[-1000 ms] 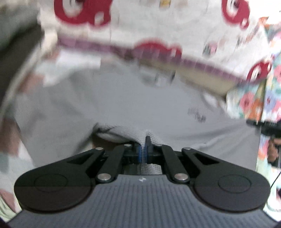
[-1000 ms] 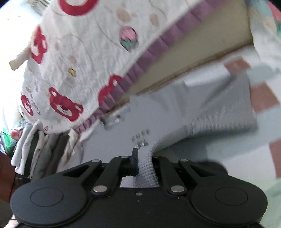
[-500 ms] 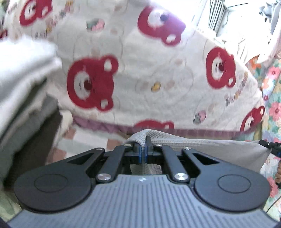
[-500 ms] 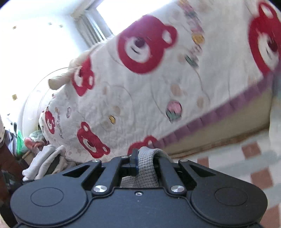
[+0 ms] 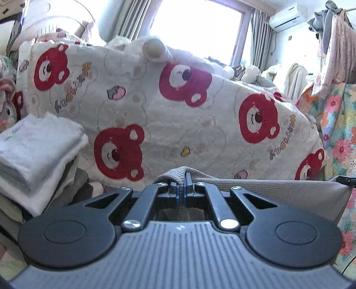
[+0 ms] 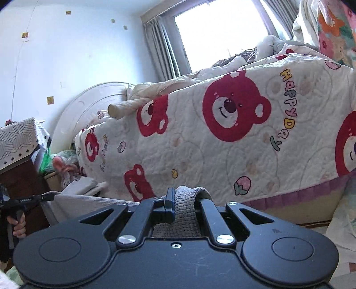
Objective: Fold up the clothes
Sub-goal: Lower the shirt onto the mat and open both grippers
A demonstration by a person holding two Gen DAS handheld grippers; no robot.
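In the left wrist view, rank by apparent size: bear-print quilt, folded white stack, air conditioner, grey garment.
1. bear-print quilt
2. folded white stack
3. grey garment, unsure against the stack: it is nearer and partly hidden by the left gripper
4. air conditioner

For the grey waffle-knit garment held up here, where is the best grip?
At the two ends of the grey waffle-knit garment's top edge, each from its outer side. The left gripper and right gripper already pinch bunched fabric there, and the edge runs taut between them, so the cloth should hang flat for folding.
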